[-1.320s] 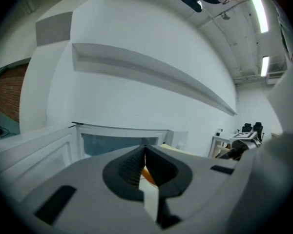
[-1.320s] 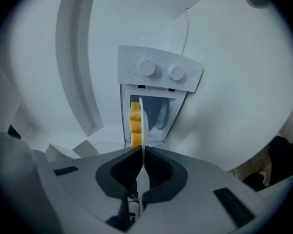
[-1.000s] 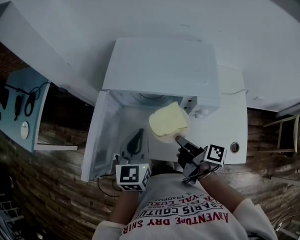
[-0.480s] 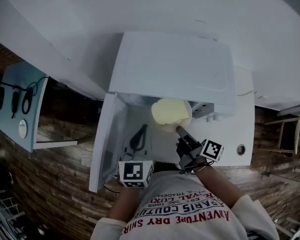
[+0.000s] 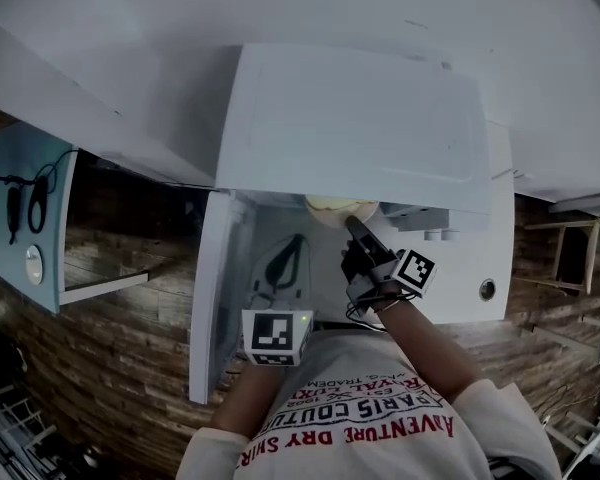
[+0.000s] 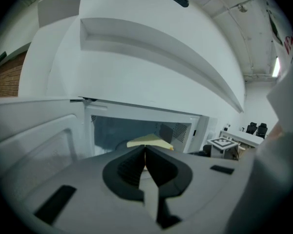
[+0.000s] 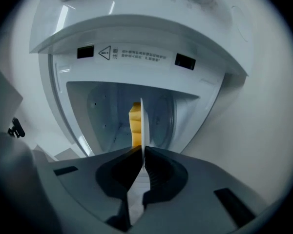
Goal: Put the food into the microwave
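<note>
The white microwave (image 5: 355, 128) stands with its door (image 5: 215, 298) swung open to the left. My right gripper (image 5: 352, 224) is shut on the rim of a white plate (image 7: 142, 126) that carries a pale yellow piece of food (image 5: 337, 208). The plate is at the mouth of the cavity, mostly hidden under the microwave's top in the head view. In the right gripper view the plate is edge-on between the jaws, with the food (image 7: 135, 123) on its left side. My left gripper (image 5: 298, 240) is shut and empty, in front of the open cavity beside the door.
Two knobs (image 5: 435, 234) sit on the microwave's front, right of the cavity. A white counter (image 5: 480, 258) with a small round fitting (image 5: 488, 289) runs to the right. A light-blue board (image 5: 25, 208) with hanging tools is at far left. Brick-patterned floor lies below.
The plate with the food has gone forward from in front of the microwave into the cavity mouth. Both grippers have advanced toward the microwave.
</note>
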Motion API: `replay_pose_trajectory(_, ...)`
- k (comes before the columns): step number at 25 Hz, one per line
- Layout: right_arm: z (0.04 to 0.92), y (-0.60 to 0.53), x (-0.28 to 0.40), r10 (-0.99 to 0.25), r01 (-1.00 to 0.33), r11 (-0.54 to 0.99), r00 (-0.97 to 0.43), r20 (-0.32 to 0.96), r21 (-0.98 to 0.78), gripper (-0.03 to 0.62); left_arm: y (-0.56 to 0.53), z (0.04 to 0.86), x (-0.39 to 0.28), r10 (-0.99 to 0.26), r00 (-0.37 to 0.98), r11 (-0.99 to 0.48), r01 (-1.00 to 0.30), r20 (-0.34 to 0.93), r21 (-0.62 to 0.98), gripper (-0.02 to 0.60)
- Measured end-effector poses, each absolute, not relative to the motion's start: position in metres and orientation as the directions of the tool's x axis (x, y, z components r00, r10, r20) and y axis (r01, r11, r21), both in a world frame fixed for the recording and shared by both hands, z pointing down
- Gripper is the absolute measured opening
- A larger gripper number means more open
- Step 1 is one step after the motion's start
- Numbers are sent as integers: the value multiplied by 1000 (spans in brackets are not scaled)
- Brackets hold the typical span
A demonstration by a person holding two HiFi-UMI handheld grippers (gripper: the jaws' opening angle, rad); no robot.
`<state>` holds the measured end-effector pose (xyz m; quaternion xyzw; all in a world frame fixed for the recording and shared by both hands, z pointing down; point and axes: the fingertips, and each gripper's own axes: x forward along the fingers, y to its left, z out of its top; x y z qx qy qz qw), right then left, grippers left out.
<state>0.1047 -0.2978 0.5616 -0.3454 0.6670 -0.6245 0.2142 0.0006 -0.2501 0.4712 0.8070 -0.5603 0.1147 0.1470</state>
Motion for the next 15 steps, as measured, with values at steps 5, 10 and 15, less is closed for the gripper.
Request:
replay_pose_trajectory(5,572,-316,98,-754,-211,-25,-638,157,-977,23,-257,474,-5,-865,355,-338,-935,355,111,6)
replay_pose_trajectory(10,584,-329,93,-771,-211,-70,-609,187,-975,23,-260,477,-11,-861,354,-337,-935,366,112,6)
replay_pose_trajectory(15,588,-340,84,-772,-217,-85,-602,202,-972,23,-261,478,-13,-850,372,-357,-928,374,111,6)
